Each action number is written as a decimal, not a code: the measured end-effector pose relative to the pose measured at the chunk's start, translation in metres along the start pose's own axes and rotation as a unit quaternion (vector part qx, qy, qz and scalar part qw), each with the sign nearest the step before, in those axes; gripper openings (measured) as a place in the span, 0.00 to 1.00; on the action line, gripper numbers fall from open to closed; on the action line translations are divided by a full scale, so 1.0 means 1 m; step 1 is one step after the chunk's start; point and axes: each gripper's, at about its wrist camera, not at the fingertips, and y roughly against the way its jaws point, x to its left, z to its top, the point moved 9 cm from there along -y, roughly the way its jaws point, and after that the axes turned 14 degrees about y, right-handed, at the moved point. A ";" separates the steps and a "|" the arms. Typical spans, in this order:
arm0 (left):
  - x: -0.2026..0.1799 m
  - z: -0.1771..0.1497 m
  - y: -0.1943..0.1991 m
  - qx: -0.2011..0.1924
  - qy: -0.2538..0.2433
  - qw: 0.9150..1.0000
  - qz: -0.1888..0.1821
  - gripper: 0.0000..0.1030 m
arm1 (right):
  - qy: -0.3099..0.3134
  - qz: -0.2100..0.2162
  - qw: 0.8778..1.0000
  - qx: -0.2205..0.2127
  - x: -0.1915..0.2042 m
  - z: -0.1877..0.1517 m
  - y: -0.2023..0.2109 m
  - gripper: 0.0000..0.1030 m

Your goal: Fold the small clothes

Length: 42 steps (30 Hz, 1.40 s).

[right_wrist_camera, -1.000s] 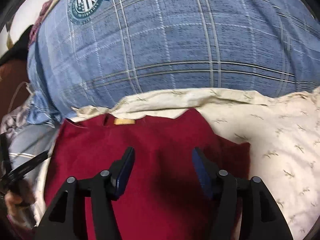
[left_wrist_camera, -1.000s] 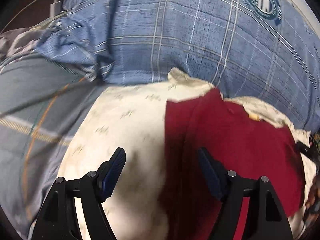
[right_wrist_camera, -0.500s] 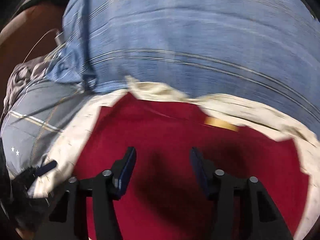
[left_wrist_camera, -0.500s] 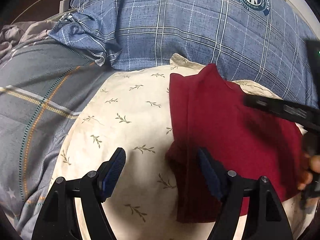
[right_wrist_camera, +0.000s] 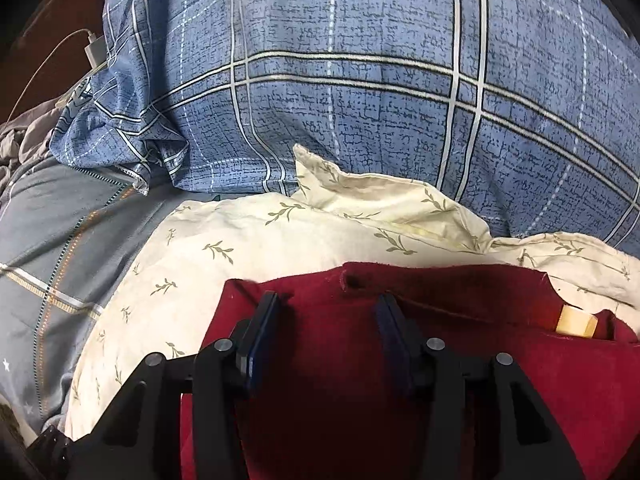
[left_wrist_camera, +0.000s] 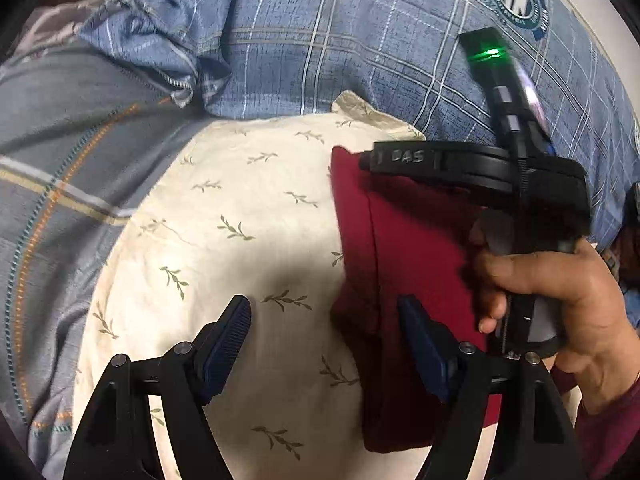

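Observation:
A dark red garment lies on a cream leaf-print pillow, its left edge doubled over in a narrow strip. My left gripper hangs open over that left edge, one finger above the pillow and the other above the red cloth. In the right wrist view my right gripper is open over the top left corner of the red garment, with cloth below the gap and nothing pinched. A tan label shows at the neck. The right tool's housing and the hand holding it cross the left wrist view.
A blue plaid pillow rises behind the cream one. Grey striped bedding fills the left side. A white charger and cable lie at the far left by the dark headboard.
My right gripper swept left across the garment to its top left corner, narrowed its jaws a little, and came into the left wrist view. My left gripper shifted slightly.

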 end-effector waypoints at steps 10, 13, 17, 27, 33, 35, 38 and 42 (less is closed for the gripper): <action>0.002 0.000 -0.002 -0.001 0.013 1.000 -0.008 0.75 | -0.015 0.031 0.999 -0.010 -0.001 -0.019 0.044 0.51; 0.001 0.001 -0.002 -0.003 0.015 1.000 -0.009 0.75 | -0.020 0.038 0.999 -0.016 -0.002 -0.024 0.054 0.51; 0.001 0.001 0.001 -0.008 0.018 1.000 -0.013 0.75 | -0.030 0.037 0.999 -0.015 -0.005 -0.023 0.053 0.51; 0.002 0.003 0.005 -0.016 0.027 0.999 -0.010 0.73 | -0.040 0.040 0.998 -0.021 -0.010 -0.034 0.055 0.51; 0.000 0.003 0.005 -0.022 0.019 1.000 -0.003 0.73 | -0.035 0.034 0.998 -0.031 -0.021 -0.049 0.075 0.51; -0.001 0.003 0.005 -0.025 0.018 1.000 -0.002 0.73 | -0.033 0.025 0.998 -0.042 -0.028 -0.054 0.087 0.55; -0.002 0.003 0.006 -0.028 0.015 0.999 -0.002 0.73 | -0.039 0.007 0.998 -0.052 -0.047 -0.071 0.102 0.59; -0.002 0.003 0.008 -0.032 0.015 0.999 -0.007 0.73 | -0.074 -0.027 0.996 -0.045 -0.091 -0.105 0.116 0.59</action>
